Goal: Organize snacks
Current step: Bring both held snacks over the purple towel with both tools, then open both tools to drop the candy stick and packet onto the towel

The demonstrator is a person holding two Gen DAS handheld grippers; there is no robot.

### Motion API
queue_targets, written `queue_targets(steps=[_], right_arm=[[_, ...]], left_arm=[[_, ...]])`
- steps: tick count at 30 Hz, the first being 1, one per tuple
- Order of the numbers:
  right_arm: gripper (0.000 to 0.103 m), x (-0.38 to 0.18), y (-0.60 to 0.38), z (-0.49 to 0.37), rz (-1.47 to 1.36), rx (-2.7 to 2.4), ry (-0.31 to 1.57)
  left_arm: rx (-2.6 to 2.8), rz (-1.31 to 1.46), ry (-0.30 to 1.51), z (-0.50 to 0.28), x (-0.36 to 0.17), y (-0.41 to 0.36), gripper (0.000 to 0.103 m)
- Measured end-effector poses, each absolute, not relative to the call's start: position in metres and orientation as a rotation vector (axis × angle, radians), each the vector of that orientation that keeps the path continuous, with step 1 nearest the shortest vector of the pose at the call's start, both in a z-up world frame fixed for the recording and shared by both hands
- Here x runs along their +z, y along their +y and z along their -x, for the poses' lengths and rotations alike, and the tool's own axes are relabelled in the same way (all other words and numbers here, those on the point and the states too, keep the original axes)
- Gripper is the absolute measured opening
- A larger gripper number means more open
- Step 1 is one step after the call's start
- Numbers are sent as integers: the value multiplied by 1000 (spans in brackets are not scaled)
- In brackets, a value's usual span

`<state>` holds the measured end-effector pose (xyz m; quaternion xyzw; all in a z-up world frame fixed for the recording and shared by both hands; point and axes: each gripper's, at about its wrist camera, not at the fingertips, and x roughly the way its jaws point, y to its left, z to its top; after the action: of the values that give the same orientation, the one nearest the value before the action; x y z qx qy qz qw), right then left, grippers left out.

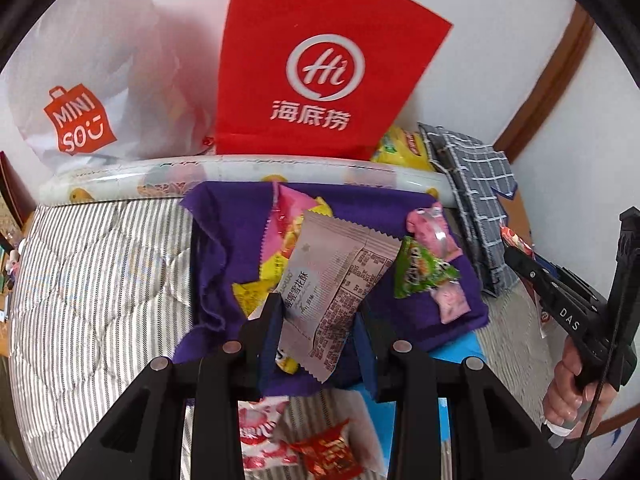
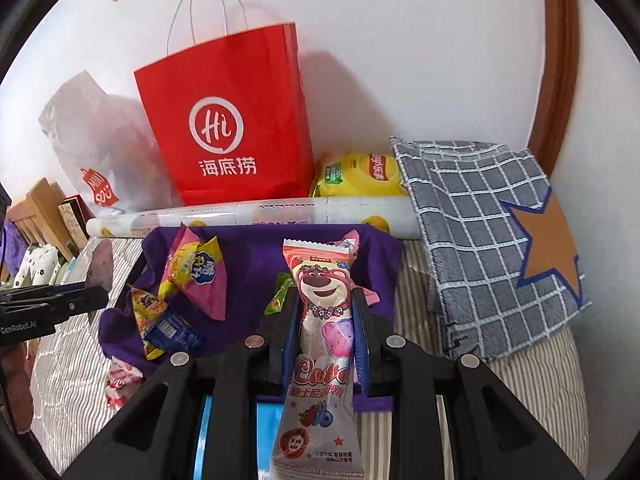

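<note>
The left gripper clamps a pale snowflake-crisp packet tilted lengthwise between its fingers, while the right gripper pinches a pink bear snack packet pointing forward over the purple cloth.

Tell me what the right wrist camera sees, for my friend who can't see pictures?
The right gripper pinches a long pink bear snack packet between its black fingers, above a purple cloth scattered with small snack packets. Behind stand a red paper bag, a yellow chip bag and a folded checked cloth.
</note>
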<state>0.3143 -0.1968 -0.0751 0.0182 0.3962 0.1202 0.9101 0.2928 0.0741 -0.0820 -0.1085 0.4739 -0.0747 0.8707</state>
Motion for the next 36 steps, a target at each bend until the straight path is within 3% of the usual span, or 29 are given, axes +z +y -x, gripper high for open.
queue_targets(steps=[28,36], right_arm=[[27,-137,-191,-364,-71,315,962],[43,-126,-192,-353,-48,318,938]], left_arm=[[-178,187,1093,-329,-125,52,33],[-181,183,1105,-331,-128,49,38]])
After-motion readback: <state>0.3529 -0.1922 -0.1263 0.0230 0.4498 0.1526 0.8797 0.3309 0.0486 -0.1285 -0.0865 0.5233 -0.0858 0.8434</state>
